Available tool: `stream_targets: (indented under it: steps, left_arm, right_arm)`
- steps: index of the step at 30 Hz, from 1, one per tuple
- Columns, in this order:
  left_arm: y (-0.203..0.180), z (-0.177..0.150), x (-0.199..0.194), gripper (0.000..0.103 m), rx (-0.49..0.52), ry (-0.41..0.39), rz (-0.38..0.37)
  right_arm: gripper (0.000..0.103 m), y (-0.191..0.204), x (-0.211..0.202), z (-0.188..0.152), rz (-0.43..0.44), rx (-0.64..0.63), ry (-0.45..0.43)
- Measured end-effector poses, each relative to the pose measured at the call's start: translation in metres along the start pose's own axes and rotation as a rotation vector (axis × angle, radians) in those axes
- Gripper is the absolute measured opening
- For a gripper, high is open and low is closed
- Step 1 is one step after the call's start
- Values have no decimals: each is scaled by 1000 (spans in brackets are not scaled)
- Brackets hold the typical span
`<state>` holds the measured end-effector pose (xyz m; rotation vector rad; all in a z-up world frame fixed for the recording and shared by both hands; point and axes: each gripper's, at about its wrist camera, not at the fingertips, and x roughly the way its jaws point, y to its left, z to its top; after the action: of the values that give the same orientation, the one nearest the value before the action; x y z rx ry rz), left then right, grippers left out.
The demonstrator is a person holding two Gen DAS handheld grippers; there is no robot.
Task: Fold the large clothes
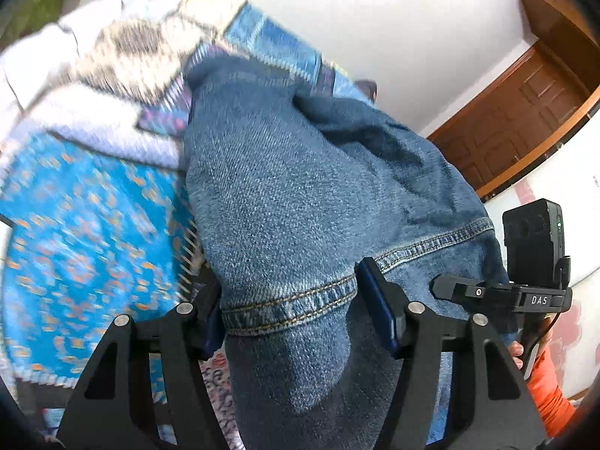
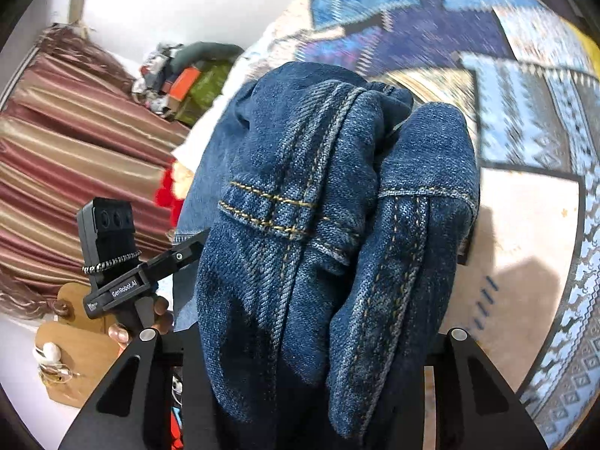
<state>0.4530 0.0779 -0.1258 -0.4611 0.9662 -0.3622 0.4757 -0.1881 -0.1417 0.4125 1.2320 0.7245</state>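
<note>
**Denim held up between both grippers**

Denim fills both wrist views: a pair of blue jeans (image 1: 300,195) hangs draped over the tools. The left gripper (image 1: 300,322) has a stitched hem lying between its fingers (image 1: 378,311), which look clamped on the cloth from either side. Beyond it lies a bright blue patterned blanket (image 1: 86,232), with a wooden door (image 1: 525,112) off to its right.

The right gripper (image 2: 318,337) is buried under bunched jeans (image 2: 318,225), seams and hems stacked over it; whether its jaws are pressed together cannot be told. Ahead sits a patchwork quilt (image 2: 525,112); striped curtains (image 2: 75,142) hang to its left.
</note>
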Motion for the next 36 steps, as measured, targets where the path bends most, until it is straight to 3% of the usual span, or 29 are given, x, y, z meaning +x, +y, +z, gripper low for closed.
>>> stream_targets:
  steps: [8,13,18,23,25,29,31,34,36]
  left_arm:
    - [25,-15,-88,63,9,-76,62]
    - [75,-45,-99,63,-47,-47,117]
    - [134,-84,-74,63,-130,39,169]
    - [180,-122,-37,65,-186,131,177]
    - [181,-132,-45,70,-177,82,164]
    - [173,-147,-61,72,-113,52,238]
    - [169,-155,-71,80,-82,39,269]
    - [165,-166,-82,85,-19,47,346]
    - [158,-171,-91,85,44,43,415]
  right_arm:
    - [40,75,-3,-15,86,-56,-39]
    - [40,94,39,-39,123,-40,14]
    - [40,84,112,-68,126,26,128]
    - [41,65,167,-91,63,44,239]
    - [41,68,170,-92,51,6,249]
    - [47,84,160,-91,-5,-113,268]
    - [59,86,150,-90,-50,-151,269]
    - [76,75,120,-100,-173,-269,207]
    - [76,73,98,-105,-226,-332,172]
